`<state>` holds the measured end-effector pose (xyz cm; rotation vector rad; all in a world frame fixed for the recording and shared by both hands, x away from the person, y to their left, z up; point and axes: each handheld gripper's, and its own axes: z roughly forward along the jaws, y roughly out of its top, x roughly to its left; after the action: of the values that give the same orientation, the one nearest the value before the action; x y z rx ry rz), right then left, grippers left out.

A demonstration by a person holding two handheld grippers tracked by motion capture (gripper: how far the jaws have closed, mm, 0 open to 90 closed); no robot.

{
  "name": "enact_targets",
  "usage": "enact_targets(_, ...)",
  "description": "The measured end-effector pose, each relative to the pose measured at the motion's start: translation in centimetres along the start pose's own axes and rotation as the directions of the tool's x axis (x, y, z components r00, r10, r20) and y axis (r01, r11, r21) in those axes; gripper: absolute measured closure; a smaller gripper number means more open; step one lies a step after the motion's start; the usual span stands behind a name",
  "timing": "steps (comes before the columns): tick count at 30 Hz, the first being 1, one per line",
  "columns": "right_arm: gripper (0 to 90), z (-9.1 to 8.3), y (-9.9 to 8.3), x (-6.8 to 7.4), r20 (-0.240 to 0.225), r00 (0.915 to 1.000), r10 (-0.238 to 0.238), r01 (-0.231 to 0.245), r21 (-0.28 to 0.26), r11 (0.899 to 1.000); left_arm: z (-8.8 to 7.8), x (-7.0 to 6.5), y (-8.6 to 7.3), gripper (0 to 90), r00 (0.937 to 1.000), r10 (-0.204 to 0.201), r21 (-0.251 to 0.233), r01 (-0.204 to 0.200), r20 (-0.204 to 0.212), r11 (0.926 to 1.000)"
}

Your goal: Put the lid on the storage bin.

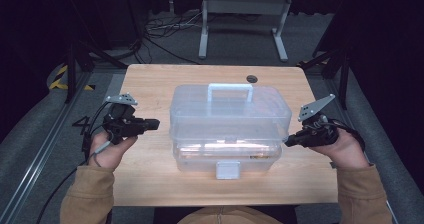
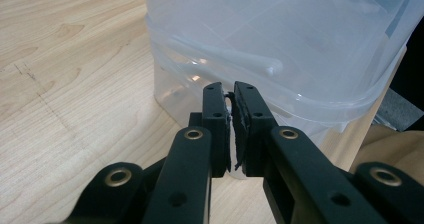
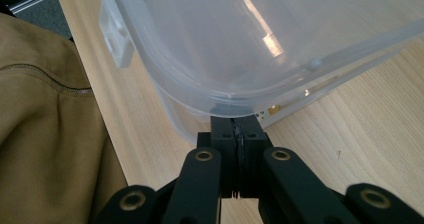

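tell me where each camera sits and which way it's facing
High view: above the person's side, looking forward and down on the wooden table and the clear plastic box; both forearms, left tool and right tool show.
Left gripper view: rides the left tool, looking along its nearly closed black jaws at the box's side.
Right gripper view: rides the right tool, looking along its closed jaws at the box's rim, with a tan sleeve at left.
All three views share the box and the table.
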<state>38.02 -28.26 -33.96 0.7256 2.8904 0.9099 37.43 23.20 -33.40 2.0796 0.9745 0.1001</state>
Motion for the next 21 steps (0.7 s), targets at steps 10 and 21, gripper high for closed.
enact_targets(10, 89.2, 0.5, 0.0, 0.0, -0.014, 0.9999, -0.009, 0.01, 0.045, 0.999, 0.0, 0.2, -0.1, 84.4, 0.9999, -0.011, 0.006, 0.011, 0.001, 0.9999)
enact_targets(21, 89.2, 1.2, -0.1, 0.1, -0.027, 0.9993, -0.026, 0.028, 0.092, 0.995, 0.2, 0.4, -0.1, 84.2, 1.0, -0.003, 0.011, 0.003, 0.001, 0.9999)
